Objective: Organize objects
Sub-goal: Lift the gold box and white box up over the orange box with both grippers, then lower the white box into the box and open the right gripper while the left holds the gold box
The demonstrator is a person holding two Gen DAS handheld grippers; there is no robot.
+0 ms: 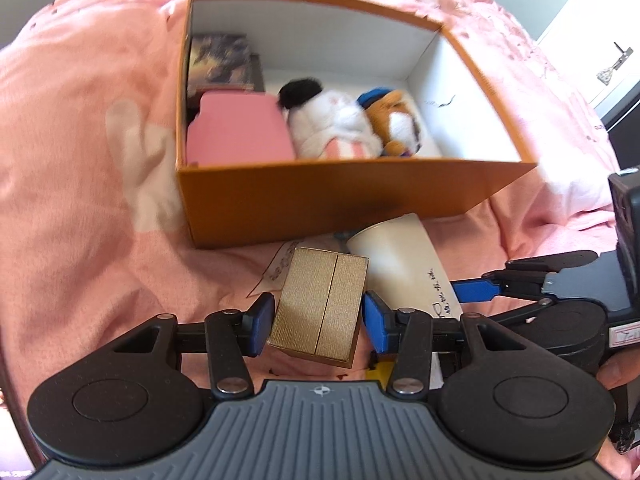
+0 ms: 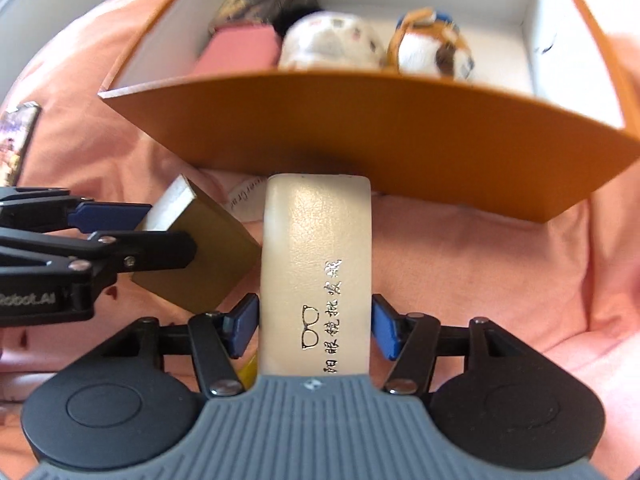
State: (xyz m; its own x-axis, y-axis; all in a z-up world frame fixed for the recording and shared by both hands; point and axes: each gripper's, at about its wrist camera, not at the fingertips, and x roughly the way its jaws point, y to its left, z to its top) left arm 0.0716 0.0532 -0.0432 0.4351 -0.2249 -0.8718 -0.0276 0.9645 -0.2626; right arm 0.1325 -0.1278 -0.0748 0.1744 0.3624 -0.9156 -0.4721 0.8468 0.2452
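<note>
An orange box [image 1: 320, 200] with a white inside stands on the pink bedspread; it also shows in the right wrist view [image 2: 360, 120]. My left gripper [image 1: 318, 318] is shut on a gold ribbed box [image 1: 320, 304], held in front of the orange box; that box appears again in the right wrist view [image 2: 208, 256]. My right gripper [image 2: 314, 324] is shut on a cream glasses case [image 2: 316, 256] with printed characters, just before the box's near wall. The case shows in the left wrist view [image 1: 404, 260] too.
Inside the orange box lie a pink case [image 1: 240, 128], a white plush with a black ear [image 1: 332, 124], an orange-and-white plush [image 1: 396, 120] and a dark printed box [image 1: 220, 60]. A paper card [image 1: 280, 268] lies under the gold box. A patterned item [image 2: 16, 140] lies at left.
</note>
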